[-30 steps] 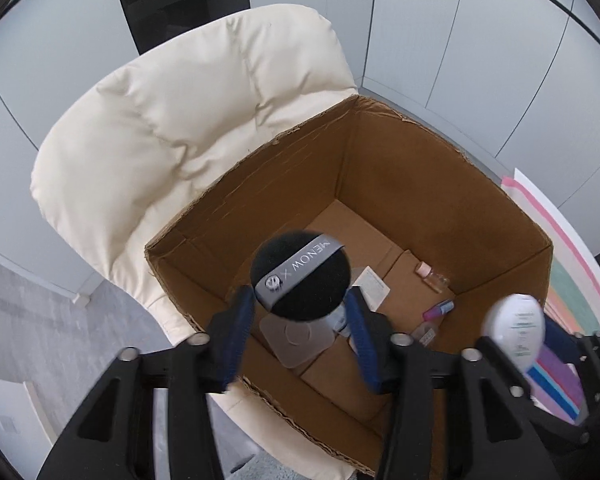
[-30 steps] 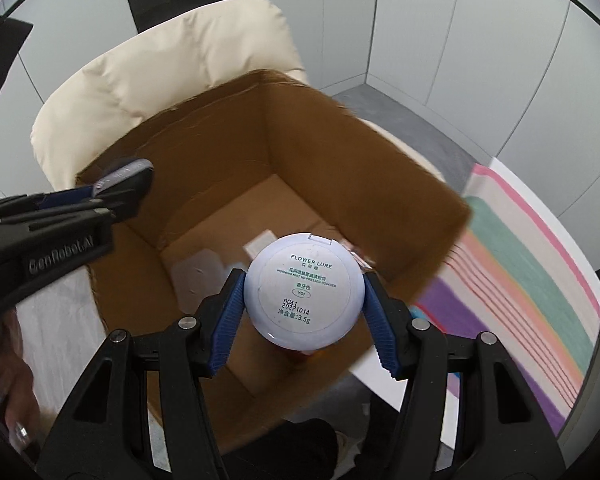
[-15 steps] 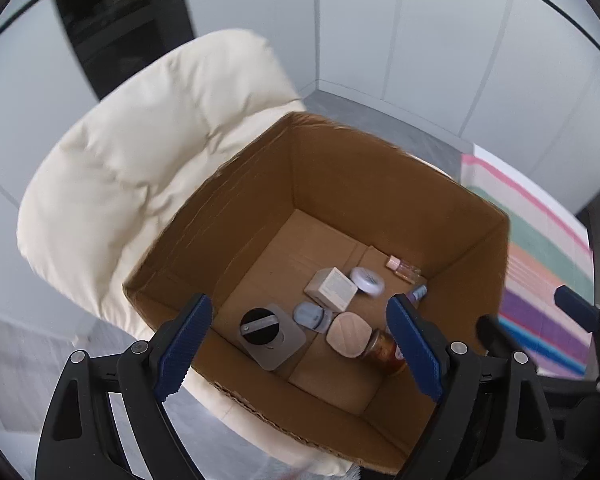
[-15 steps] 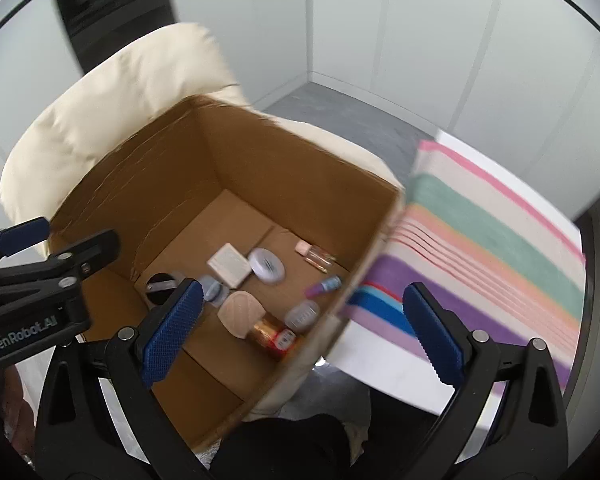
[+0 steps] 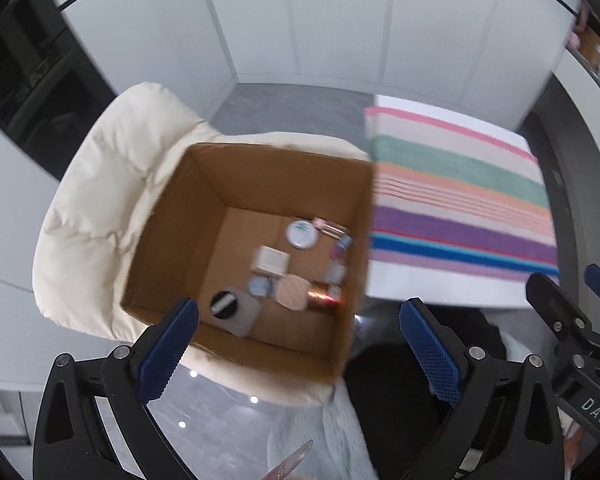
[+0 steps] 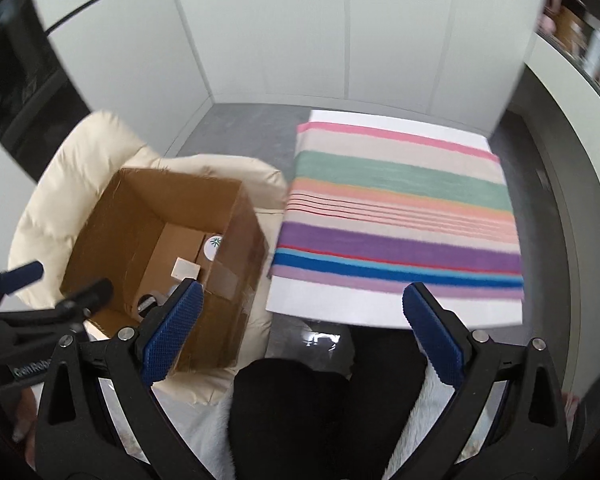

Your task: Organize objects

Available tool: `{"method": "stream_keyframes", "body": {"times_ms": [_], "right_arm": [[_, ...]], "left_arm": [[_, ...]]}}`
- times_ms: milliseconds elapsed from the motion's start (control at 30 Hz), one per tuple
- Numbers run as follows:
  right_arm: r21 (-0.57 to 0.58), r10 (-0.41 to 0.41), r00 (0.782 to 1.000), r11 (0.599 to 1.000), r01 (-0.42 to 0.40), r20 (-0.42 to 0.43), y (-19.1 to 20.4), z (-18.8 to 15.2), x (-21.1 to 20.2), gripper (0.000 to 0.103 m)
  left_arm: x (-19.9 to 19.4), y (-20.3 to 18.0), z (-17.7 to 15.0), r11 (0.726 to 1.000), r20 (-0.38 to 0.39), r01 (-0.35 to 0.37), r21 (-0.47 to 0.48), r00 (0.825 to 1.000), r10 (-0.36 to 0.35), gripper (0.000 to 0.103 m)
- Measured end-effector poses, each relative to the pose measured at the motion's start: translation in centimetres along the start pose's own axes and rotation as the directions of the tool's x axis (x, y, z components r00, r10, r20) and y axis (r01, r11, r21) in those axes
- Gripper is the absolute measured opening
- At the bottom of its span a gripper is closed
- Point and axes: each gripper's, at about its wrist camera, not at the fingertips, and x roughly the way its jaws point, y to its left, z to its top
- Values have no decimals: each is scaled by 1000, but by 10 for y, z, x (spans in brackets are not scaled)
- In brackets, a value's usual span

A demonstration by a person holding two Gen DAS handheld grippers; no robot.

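An open cardboard box [image 5: 172, 240] stands on a cream padded chair [image 5: 100, 200]. On its floor lie the black puff with a grey band [image 5: 223, 303], the white round compact [image 5: 301, 233], a white square box [image 5: 271, 260], a beige compact [image 5: 292, 293], an amber jar [image 5: 324, 294] and small bottles. My left gripper [image 5: 299, 306] hangs above the box's near edge, its jaws opening and nothing between them. My right gripper [image 6: 303, 290] stands open and empty, right of the box [image 6: 228, 280], near the striped cloth [image 6: 400, 220]. The compact [image 6: 213, 246] shows inside.
A white table [image 6: 340, 312] under the striped cloth stands right of the chair. The person's dark-clothed legs [image 6: 300, 400] and a pale fleece fill the foreground. White wall panels and a dark cabinet [image 5: 28, 92] stand behind. Grey floor shows between chair and wall.
The left gripper let go of the black puff and the right one of the white compact; both now lie in the box. Both grippers opened wide, rose and swung right.
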Motion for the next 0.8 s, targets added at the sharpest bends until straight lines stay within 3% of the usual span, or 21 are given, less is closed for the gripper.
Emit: {"method": "stream_keyframes", "body": {"times_ms": [167, 267, 433, 800], "right_arm": [[89, -16, 999, 996, 19, -41, -25, -8, -25, 102], [126, -29, 999, 992, 31, -25, -35, -12, -36, 102], [100, -94, 996, 991, 94, -1, -36, -13, -48, 102], [97, -58, 998, 994, 59, -7, -33, -18, -50, 102]], "left_arm": [[-24, -32, -7, 995, 22, -33, 94, 999, 31, 101], [-32, -44, -7, 991, 40, -52, 127, 998, 47, 101], [-41, -46, -7, 991, 49, -36, 129, 998, 29, 101], [-50, -38, -7, 996, 51, -28, 90, 998, 24, 101]]}}
